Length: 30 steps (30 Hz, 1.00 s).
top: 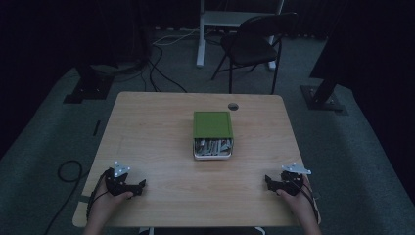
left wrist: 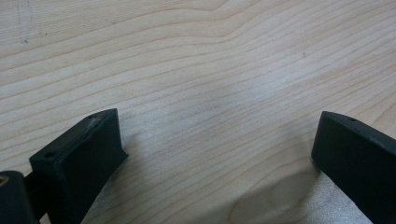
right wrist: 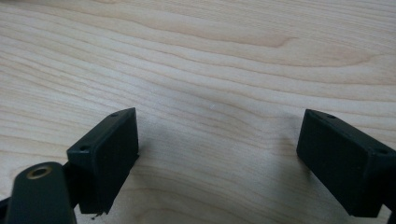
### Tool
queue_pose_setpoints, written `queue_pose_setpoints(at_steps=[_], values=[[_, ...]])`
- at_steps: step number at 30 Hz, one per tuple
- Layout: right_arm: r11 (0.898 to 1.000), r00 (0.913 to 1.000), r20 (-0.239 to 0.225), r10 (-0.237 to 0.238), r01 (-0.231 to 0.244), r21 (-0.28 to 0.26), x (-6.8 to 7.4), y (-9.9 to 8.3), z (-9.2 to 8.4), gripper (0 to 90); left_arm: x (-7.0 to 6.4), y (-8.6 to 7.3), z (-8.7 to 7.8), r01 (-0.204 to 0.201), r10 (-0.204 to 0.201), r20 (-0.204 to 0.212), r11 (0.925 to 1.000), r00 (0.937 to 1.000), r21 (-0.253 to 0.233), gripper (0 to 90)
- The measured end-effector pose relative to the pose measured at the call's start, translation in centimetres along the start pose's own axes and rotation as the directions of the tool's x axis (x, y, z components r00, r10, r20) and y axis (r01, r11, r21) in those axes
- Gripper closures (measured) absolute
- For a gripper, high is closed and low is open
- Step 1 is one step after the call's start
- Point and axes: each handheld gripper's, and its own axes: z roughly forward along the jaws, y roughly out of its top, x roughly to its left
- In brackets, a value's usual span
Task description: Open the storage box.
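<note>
Jaws of the left black two-jaw gripper [top: 142, 185] are standing wide apart with only bare wood grain between them, as the left gripper view [left wrist: 217, 140] is showing; nothing is being clamped. This gripper is resting on the pale wooden table [top: 156, 142] near its front left corner, its jaws pointing toward the table's middle, with the person's left hand [top: 105, 203] wrapping it from behind and a black cable trailing off the front edge.

The right black two-jaw gripper [top: 268, 181] is sitting near the front right corner, its jaws pointing inward toward the left one. Its jaws are likewise standing apart over bare wood in the right gripper view [right wrist: 217, 140], gripping nothing. The person's right hand [top: 301, 198] is holding it.

Well apart from both, the shallow metal box with a green rectangular sliding lid [top: 212, 125] is lying at the table's middle, closer to the far edge. Its long axis is running from the far edge toward the front edge. The lid is covering the far part, so the open end is facing the person, exposing greyish contents [top: 212, 146] too dim to identify.
</note>
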Motion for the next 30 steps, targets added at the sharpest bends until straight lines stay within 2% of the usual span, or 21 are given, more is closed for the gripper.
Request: queue_pose_setpoints(at_steps=[6,13,16,19,24,27,30], values=[[1.000,0.9999,-0.011,-0.010,0.010,-0.001,0.0,0.0,0.0,12.3,0.0,0.0,0.0,-0.001,0.001,0.001,1.0000,1.0000,0.001,2.6],[1.000,0.9999,-0.010,-0.010,0.010,-0.001,0.0,0.0,0.0,12.3,-0.6,0.0,0.0,-0.032,0.032,0.029,0.9995,0.9991,-0.002,2.7],[1.000,0.9999,-0.010,-0.011,0.011,-0.001,0.0,0.0,0.0,12.3,-0.9,0.1,0.0,-0.064,0.064,0.048,0.9979,0.9968,-0.007,2.7],[1.000,0.9999,-0.010,-0.010,0.010,-0.001,0.0,0.0,0.0,12.4,-1.4,0.3,0.2,-0.102,0.102,0.050,0.9947,0.9935,-0.017,2.7],[1.000,0.9999,-0.011,-0.010,0.010,-0.001,0.0,0.0,0.0,12.3,-2.1,0.9,0.4,-0.157,0.158,0.028,0.9873,0.9870,-0.019,2.7],[1.000,0.9999,-0.011,-0.010,0.010,-0.001,0.0,0.0,0.0,12.4,-2.5,1.2,0.6,-0.167,0.168,0.025,0.9854,0.9854,-0.031,6.5],[1.000,0.9999,-0.011,-0.010,0.010,-0.001,0.0,0.0,0.0,12.3,-2.9,1.4,0.7,-0.185,0.186,0.025,0.9821,0.9823,-0.037,6.6]])
